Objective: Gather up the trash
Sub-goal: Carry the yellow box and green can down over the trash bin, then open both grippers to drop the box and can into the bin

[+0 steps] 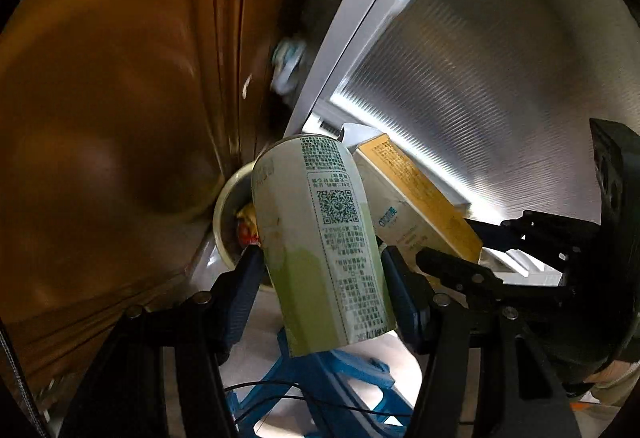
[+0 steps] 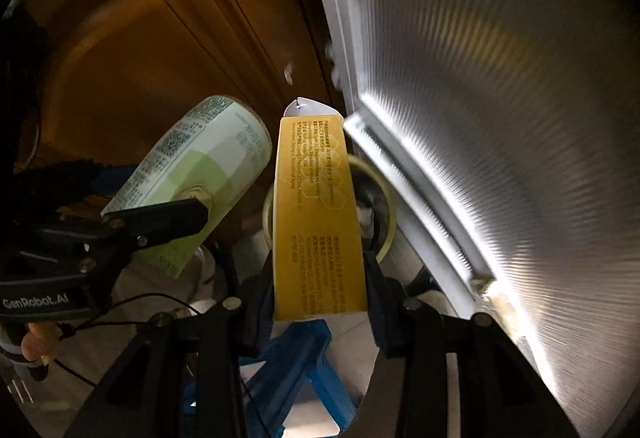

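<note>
1. The left gripper, black with blue pads, had its jaws pinching a pale green and white printed paper cup by its sides.
2. The right gripper had its jaws pinching a tall yellow cardboard carton, held upright just beside the cup.
3. Beyond both stood a round cream bin, open, with scraps inside.
4. A brown wooden cabinet and a ribbed silver metal panel rose behind.
</note>
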Action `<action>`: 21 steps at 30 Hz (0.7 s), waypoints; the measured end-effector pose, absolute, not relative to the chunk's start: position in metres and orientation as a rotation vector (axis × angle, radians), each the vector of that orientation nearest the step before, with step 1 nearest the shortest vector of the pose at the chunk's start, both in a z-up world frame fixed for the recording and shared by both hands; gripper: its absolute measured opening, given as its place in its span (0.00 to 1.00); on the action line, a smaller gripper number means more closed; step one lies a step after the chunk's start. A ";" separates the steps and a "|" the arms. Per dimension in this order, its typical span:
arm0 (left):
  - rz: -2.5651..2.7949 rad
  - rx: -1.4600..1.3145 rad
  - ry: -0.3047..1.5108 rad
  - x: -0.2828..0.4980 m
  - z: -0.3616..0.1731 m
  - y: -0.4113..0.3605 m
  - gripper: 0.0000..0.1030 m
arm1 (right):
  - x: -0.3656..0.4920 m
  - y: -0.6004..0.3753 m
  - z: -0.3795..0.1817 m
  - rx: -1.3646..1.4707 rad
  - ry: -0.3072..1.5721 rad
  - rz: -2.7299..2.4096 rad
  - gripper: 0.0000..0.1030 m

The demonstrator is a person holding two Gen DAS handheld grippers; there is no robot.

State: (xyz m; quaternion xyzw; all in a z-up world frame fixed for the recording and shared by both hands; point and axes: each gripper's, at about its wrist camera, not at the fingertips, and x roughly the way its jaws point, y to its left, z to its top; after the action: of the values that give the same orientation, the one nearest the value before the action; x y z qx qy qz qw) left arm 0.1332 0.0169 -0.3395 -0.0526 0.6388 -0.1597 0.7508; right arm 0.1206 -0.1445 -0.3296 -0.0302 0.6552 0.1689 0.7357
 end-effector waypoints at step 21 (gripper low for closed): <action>-0.296 -0.018 1.516 0.171 -0.421 0.014 0.64 | 0.153 -0.137 -0.413 -0.011 1.542 0.321 0.48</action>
State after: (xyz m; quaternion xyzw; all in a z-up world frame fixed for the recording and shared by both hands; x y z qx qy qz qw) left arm 0.1712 0.0144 -0.4208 -0.0079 0.6850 -0.1335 0.7162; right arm 0.1526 -0.1373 -0.4133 -0.0050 0.6938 0.1445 0.7055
